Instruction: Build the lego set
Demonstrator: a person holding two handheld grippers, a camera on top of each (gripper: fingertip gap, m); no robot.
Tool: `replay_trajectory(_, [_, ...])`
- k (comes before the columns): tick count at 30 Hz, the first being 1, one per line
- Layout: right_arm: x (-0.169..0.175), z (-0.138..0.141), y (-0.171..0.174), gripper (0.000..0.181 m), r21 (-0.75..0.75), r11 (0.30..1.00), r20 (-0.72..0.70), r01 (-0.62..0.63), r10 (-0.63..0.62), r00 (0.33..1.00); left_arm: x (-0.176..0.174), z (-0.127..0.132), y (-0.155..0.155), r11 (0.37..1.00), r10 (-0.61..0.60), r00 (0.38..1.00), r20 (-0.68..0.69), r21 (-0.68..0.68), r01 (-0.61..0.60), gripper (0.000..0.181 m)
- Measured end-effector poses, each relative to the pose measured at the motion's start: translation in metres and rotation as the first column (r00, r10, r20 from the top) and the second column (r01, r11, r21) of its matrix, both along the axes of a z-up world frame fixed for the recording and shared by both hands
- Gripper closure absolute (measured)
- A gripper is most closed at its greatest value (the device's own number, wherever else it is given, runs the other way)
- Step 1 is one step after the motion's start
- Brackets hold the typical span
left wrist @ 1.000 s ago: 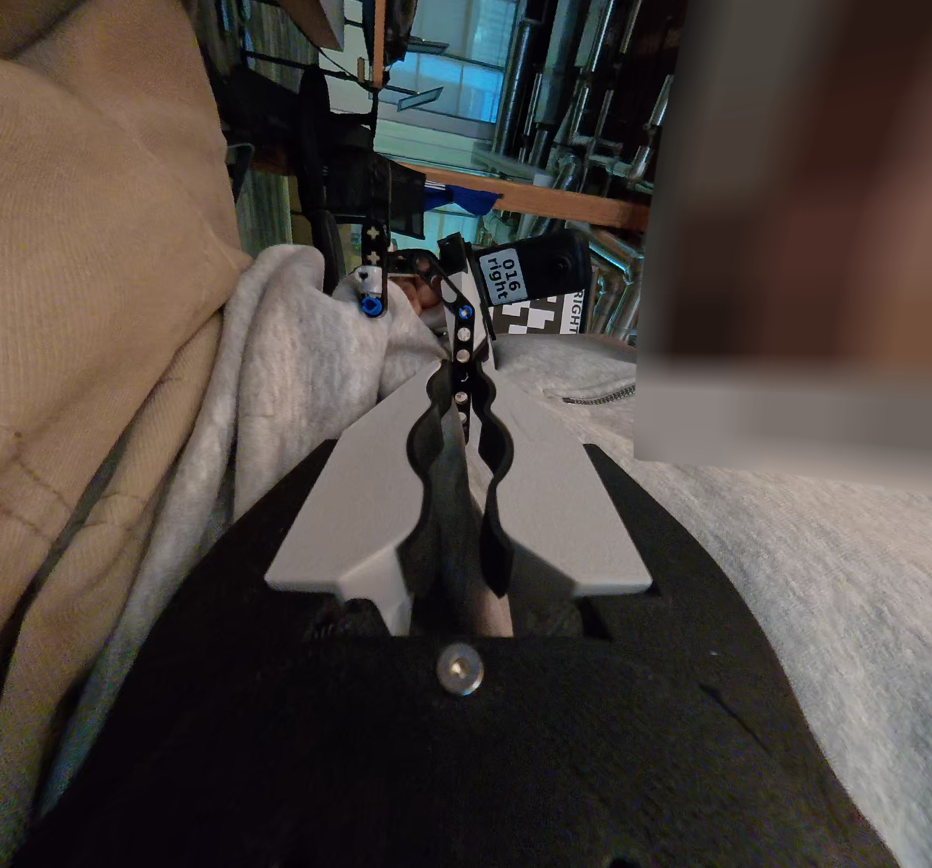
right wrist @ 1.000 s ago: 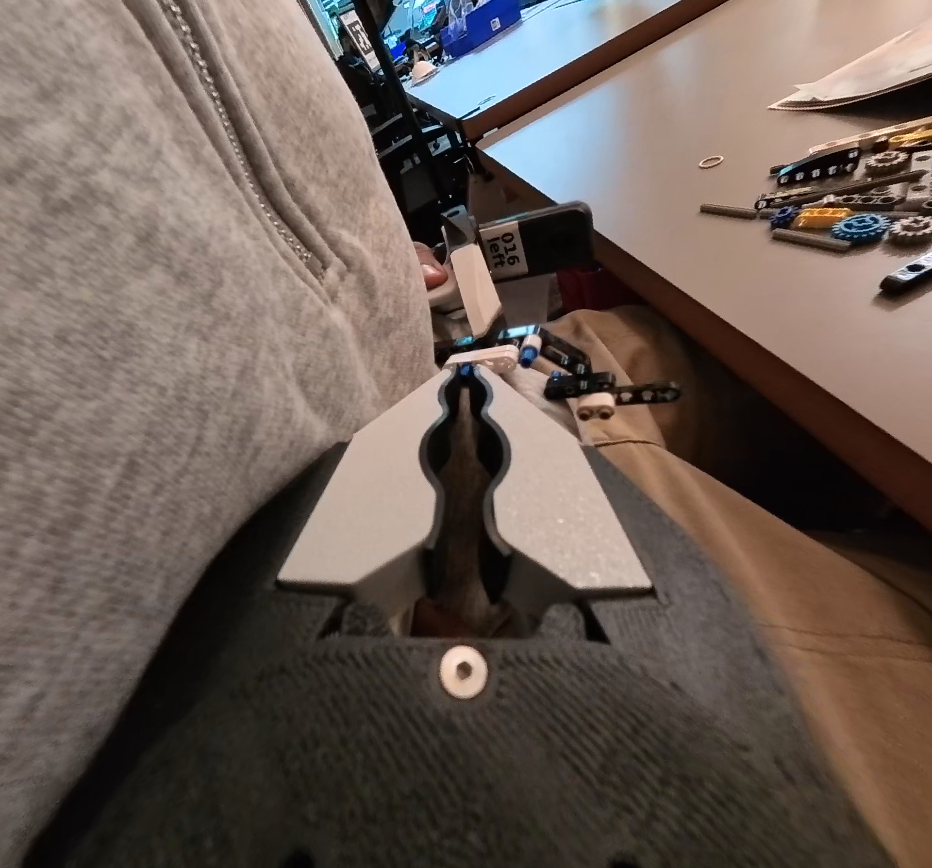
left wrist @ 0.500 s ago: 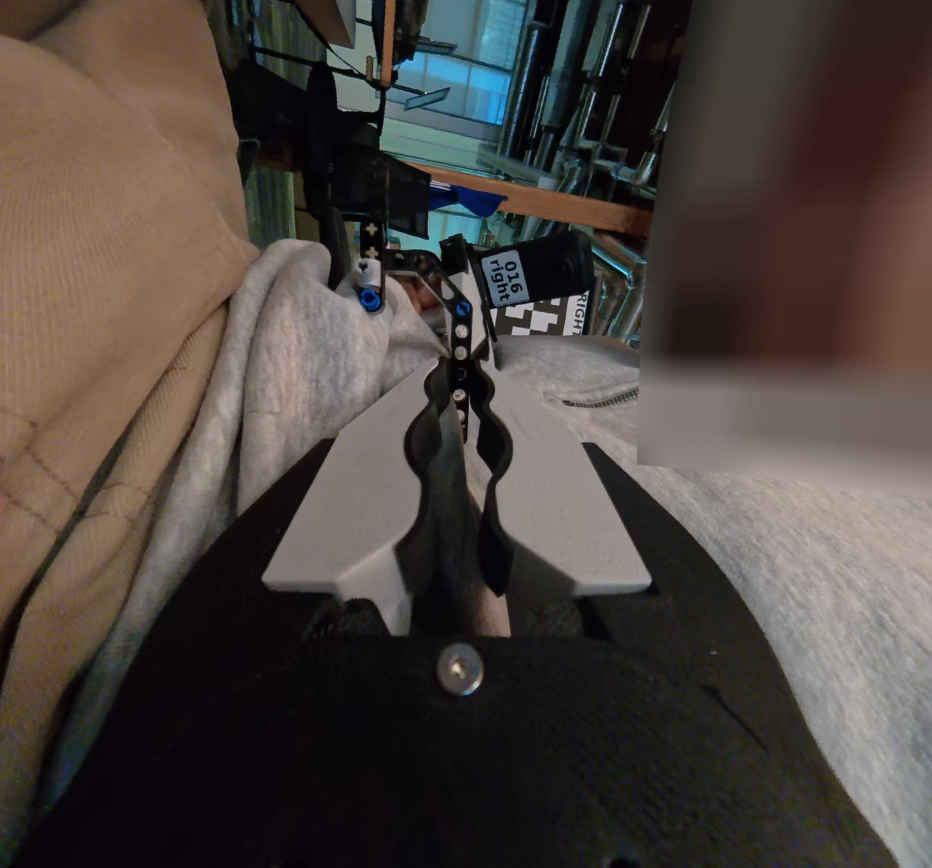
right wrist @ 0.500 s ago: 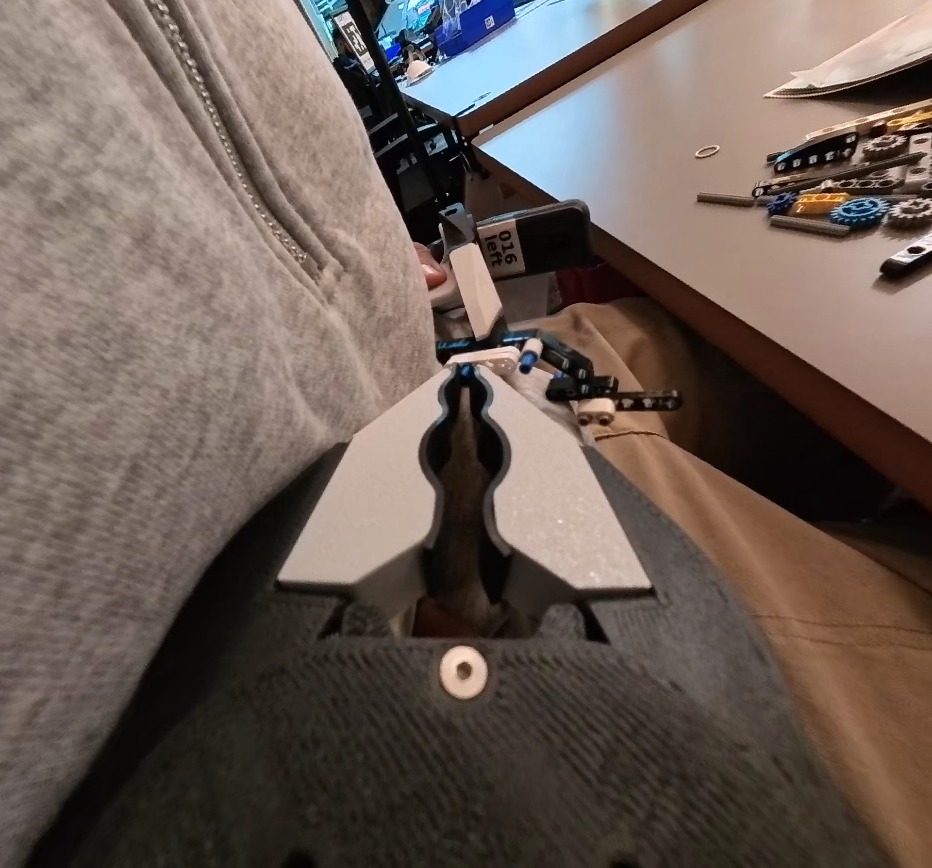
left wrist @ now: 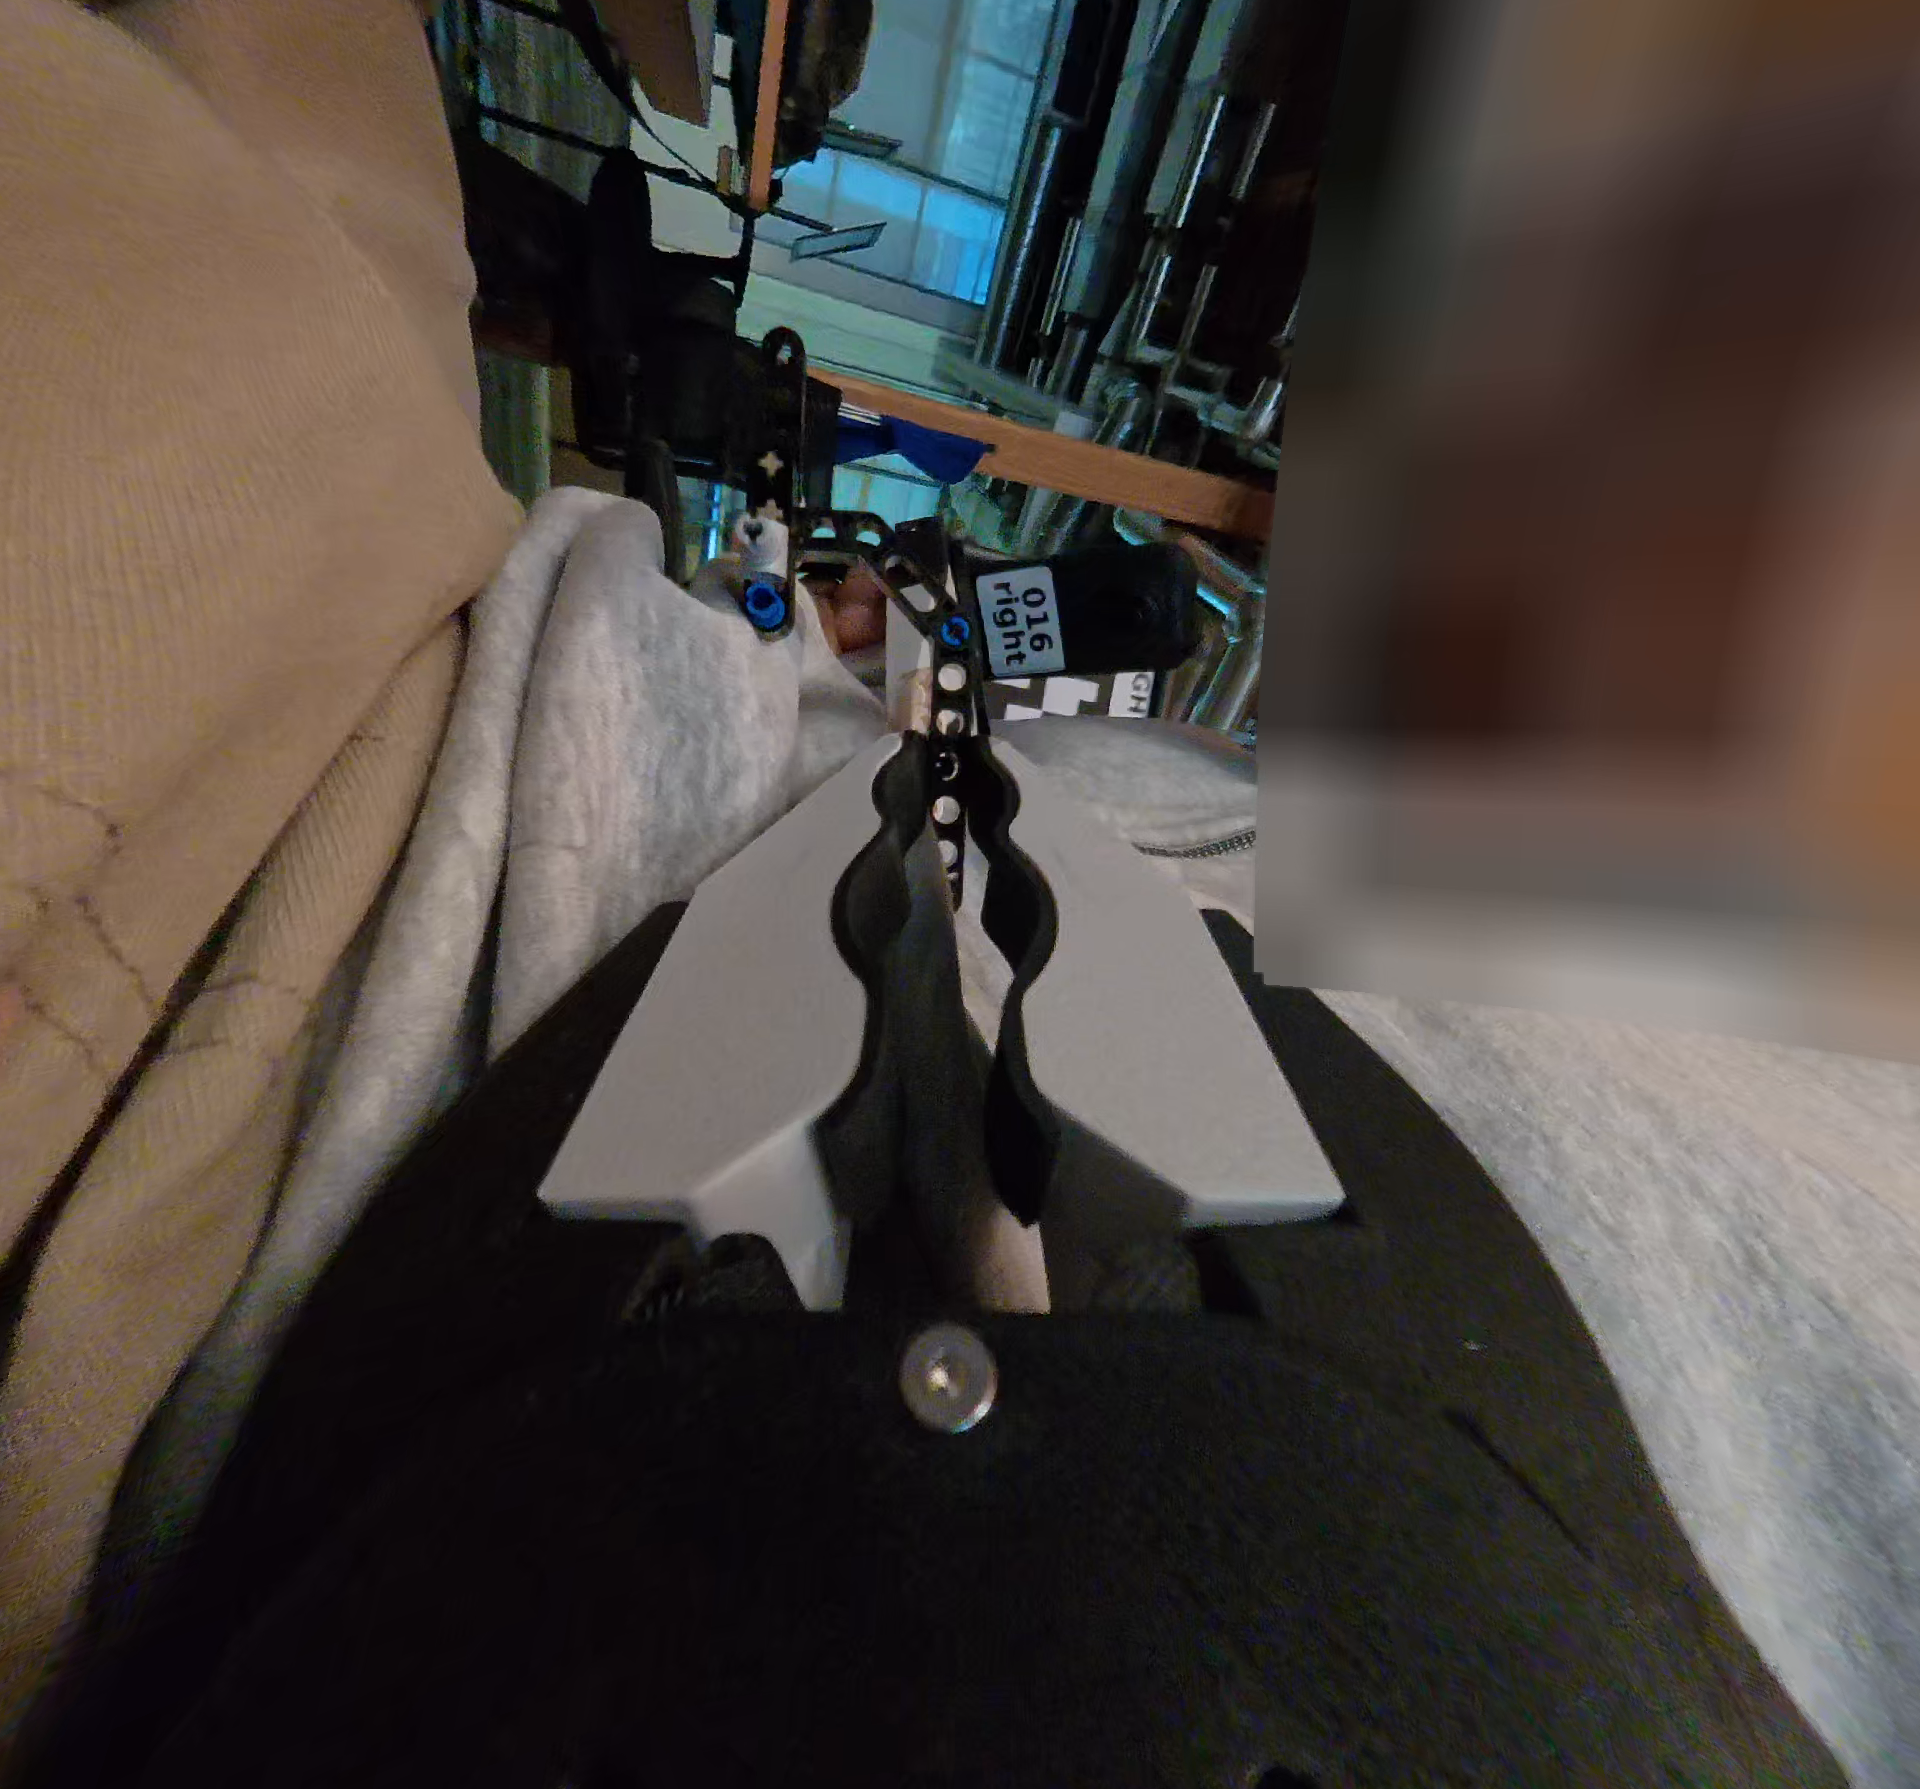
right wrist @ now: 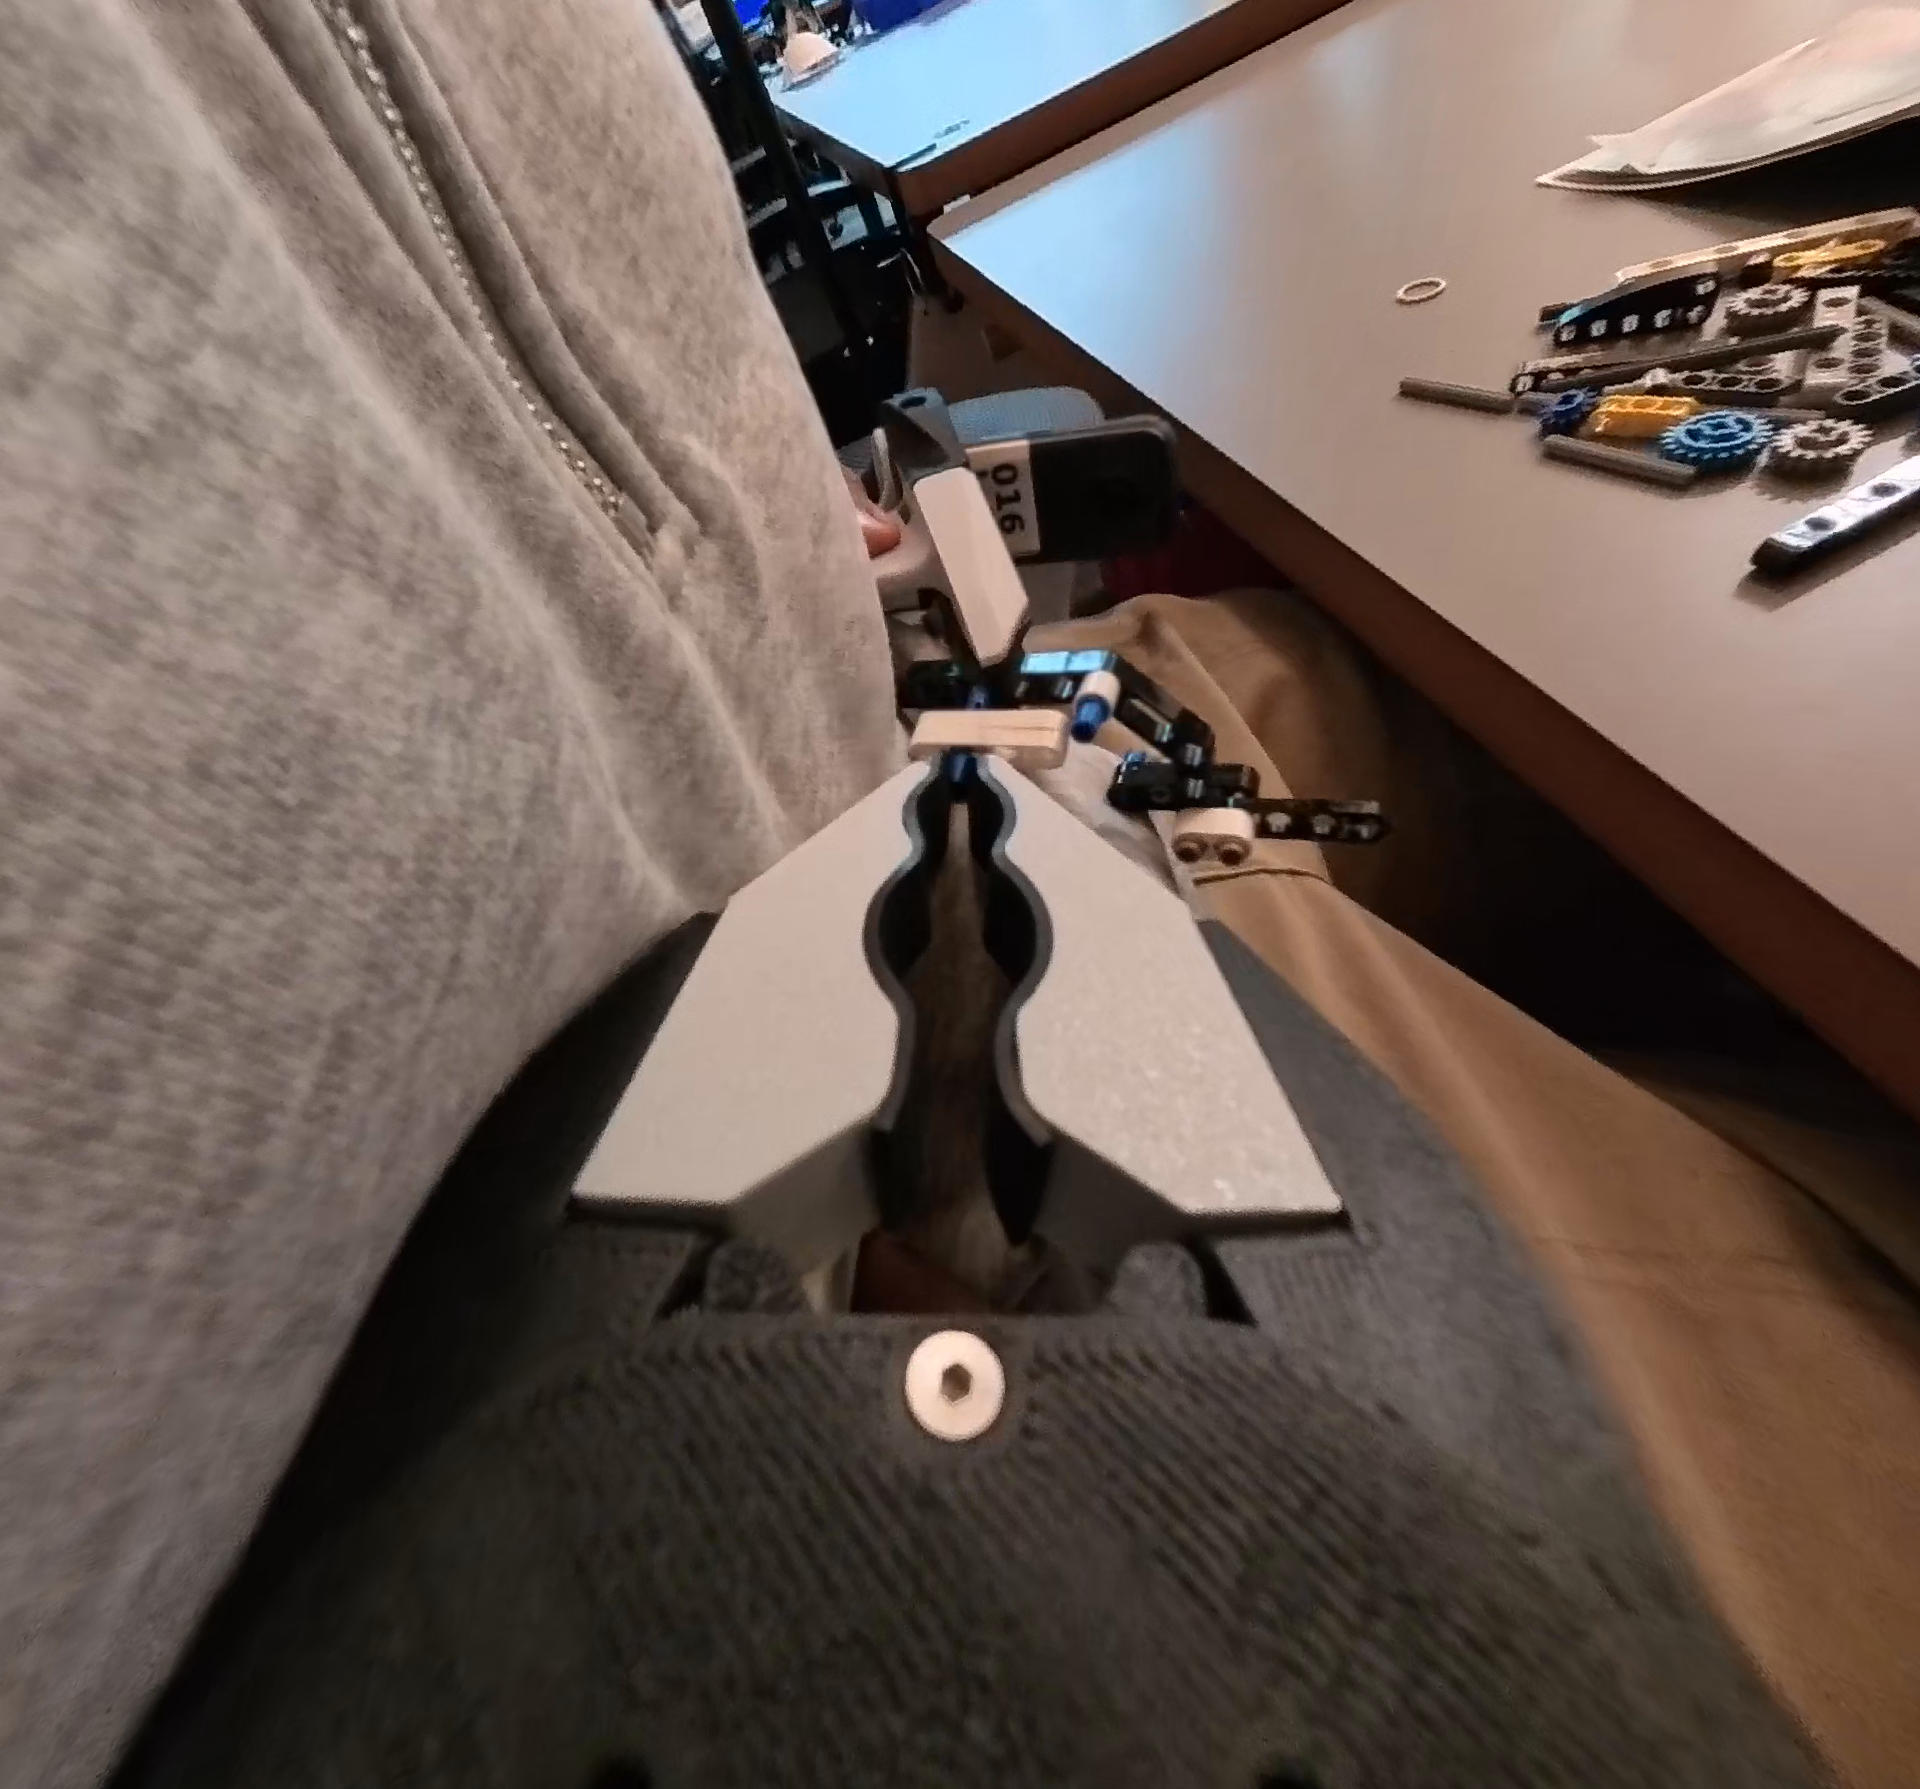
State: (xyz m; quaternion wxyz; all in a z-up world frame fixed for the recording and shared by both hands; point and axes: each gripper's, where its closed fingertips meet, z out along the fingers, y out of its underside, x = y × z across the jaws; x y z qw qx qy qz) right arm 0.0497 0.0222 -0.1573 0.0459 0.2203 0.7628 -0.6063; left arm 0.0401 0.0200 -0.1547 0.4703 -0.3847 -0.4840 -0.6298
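Beside a smooth brown table (right wrist: pixel 1351 212), our left gripper (left wrist: pixel 940 763) pinches a black holed beam (left wrist: pixel 951 752); our right gripper (right wrist: pixel 958 778) pinches a blue pin (right wrist: pixel 956 765).

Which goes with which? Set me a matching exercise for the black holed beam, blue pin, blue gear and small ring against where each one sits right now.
Things:
1. black holed beam
2. blue pin
3. blue gear
4. small ring

Places:
A. alone on the table, apart from the parts pile
B. pinched between the fingers of the left gripper
C. among the loose parts on the table
D. pinched at the tip of the right gripper, against a white piece

Pairs: 1-B, 2-D, 3-C, 4-A
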Motion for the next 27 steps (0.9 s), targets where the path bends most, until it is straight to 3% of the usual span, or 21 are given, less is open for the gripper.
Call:
replay_trajectory(1, [-0.0001,0.0012,0.0005,0.181,-0.009,1.000,0.001,0.006,-0.006,1.000,0.0001,-0.0002,0.0006,1.000,-0.003,1.000,-0.022,-0.015,0.003,0.173])
replay_trajectory(5, [-0.0012,0.0049,0.0008,0.181,-0.018,1.000,-0.021,0.016,-0.016,1.000,0.0018,-0.0039,0.0017,0.996,-0.010,0.996,-0.091,-0.088,0.002,0.173])
replay_trajectory(15, [-0.0014,0.0030,-0.0012,0.180,-0.020,1.000,0.008,0.019,-0.019,1.000,0.0019,-0.0051,0.0003,0.996,-0.005,0.997,-0.081,-0.089,-0.003,0.173])
replay_trajectory(27, [-0.0063,0.0031,-0.0007,0.180,-0.036,0.998,0.018,0.042,-0.042,0.999,-0.0052,0.0015,-0.0004,1.000,0.025,0.999,-0.039,-0.002,-0.025,0.172])
